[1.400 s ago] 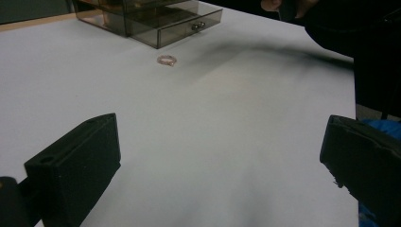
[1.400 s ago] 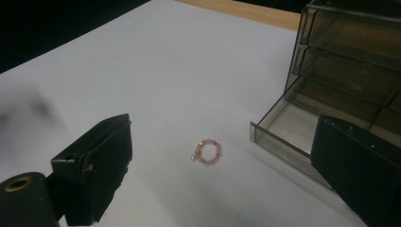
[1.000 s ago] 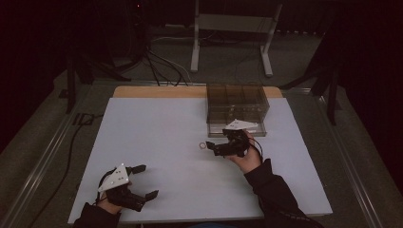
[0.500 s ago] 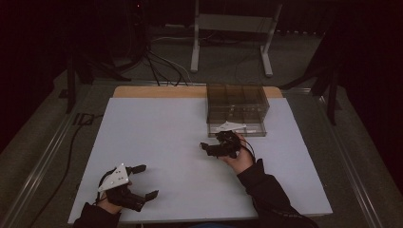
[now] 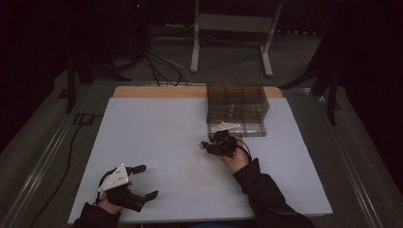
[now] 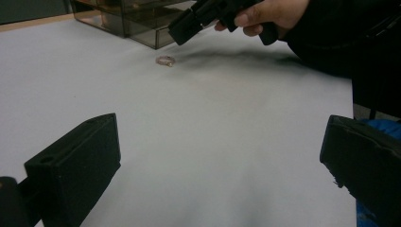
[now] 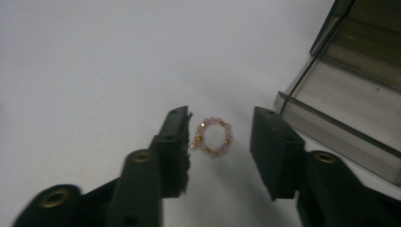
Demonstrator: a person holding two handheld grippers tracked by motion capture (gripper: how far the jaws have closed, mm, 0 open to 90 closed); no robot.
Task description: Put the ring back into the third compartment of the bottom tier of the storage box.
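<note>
A small ring of pink and gold beads (image 7: 213, 136) lies flat on the white table top (image 5: 161, 137), just in front of a smoky clear box (image 7: 340, 113). My right gripper (image 7: 221, 124) is low over the table with the bead ring between its jaws. The jaws have just been closing; one pad is nearly at the beads and the other stands apart, so nothing is gripped. The left gripper view shows the bead ring (image 6: 165, 60) below the right gripper (image 6: 187, 28). My left gripper (image 5: 147, 181) rests open at the near left, holding nothing.
The smoky clear box (image 5: 237, 102), with several compartments, stands at the back right of the table. A strip of wood (image 5: 157, 91) edges the far side. Cables and a metal stand (image 5: 228, 28) are on the floor beyond.
The right gripper's jaws have narrowed around the bead ring and the hand has sunk slightly toward the table. The left gripper has stayed put.
</note>
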